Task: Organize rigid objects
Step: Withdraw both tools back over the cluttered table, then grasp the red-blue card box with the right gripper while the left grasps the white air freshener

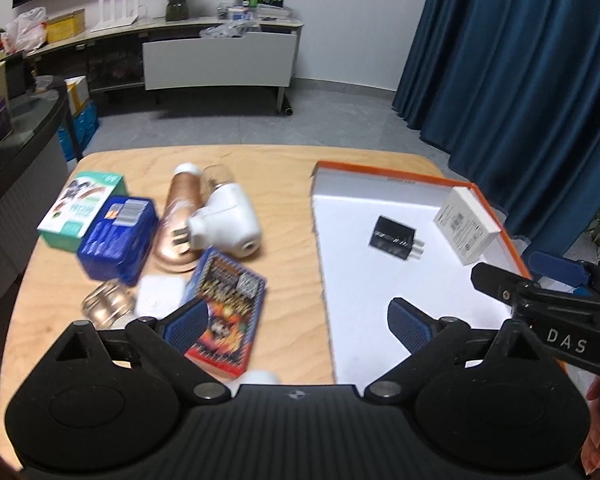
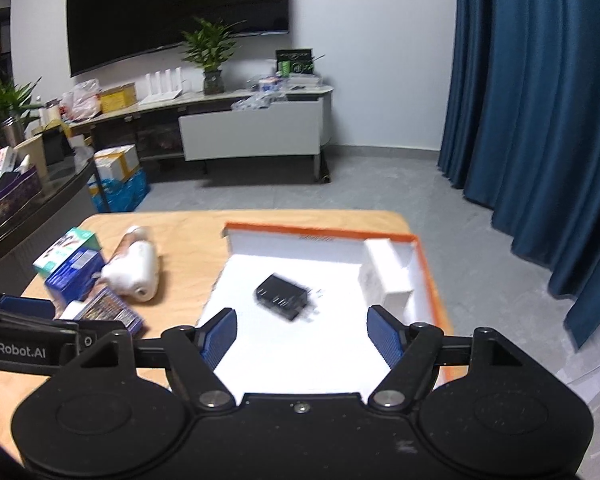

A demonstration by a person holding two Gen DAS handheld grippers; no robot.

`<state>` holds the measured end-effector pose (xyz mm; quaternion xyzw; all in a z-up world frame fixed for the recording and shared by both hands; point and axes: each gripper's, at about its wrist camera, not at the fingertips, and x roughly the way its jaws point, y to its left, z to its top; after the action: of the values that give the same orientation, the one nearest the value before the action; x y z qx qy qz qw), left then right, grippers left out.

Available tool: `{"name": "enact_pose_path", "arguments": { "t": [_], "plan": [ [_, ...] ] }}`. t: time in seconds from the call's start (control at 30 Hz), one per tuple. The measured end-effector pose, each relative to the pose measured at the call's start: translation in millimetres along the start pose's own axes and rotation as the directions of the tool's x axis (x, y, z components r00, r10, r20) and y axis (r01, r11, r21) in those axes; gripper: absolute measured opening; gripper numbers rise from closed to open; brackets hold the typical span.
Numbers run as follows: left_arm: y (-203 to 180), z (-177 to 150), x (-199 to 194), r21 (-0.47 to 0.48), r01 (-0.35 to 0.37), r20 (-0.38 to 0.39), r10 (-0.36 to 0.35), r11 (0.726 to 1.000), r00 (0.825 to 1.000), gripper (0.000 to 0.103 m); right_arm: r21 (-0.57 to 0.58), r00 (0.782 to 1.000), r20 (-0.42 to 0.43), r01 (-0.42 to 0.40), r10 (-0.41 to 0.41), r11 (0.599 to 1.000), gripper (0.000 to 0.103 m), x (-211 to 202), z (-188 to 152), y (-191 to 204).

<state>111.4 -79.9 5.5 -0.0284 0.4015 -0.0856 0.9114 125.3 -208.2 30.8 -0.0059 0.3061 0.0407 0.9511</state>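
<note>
An orange-rimmed white tray (image 1: 380, 178) (image 2: 320, 234) sits on the right of the wooden table. In it lie a black charger (image 1: 396, 237) (image 2: 286, 297) and a white box (image 1: 466, 224) (image 2: 388, 276). Left of the tray lies a pile: a colourful card box (image 1: 228, 308), a blue box (image 1: 118, 240), a green-white box (image 1: 82, 208), a white device (image 1: 228, 220), a copper bottle (image 1: 180, 220) and a glass jar (image 1: 108, 304). My left gripper (image 1: 296, 324) is open and empty above the tray's left edge. My right gripper (image 2: 300, 338) is open and empty above the tray's near part.
The wooden table (image 1: 284, 184) stands on a grey floor. A blue curtain (image 1: 520, 60) hangs at the right. A dark counter (image 1: 16, 136) stands at the left. A low cabinet (image 1: 216, 60) with plants and boxes lines the far wall.
</note>
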Motion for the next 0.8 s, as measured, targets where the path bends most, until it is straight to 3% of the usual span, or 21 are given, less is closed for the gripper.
{"name": "enact_pose_path", "arguments": {
  "t": [0.8],
  "plan": [
    [94,-47,-19,-0.170,-0.057,-0.022,0.054,0.984,0.998,0.099,-0.152,0.982,-0.089,-0.181,0.169,0.972,0.085,8,-28,74]
  ]
}}
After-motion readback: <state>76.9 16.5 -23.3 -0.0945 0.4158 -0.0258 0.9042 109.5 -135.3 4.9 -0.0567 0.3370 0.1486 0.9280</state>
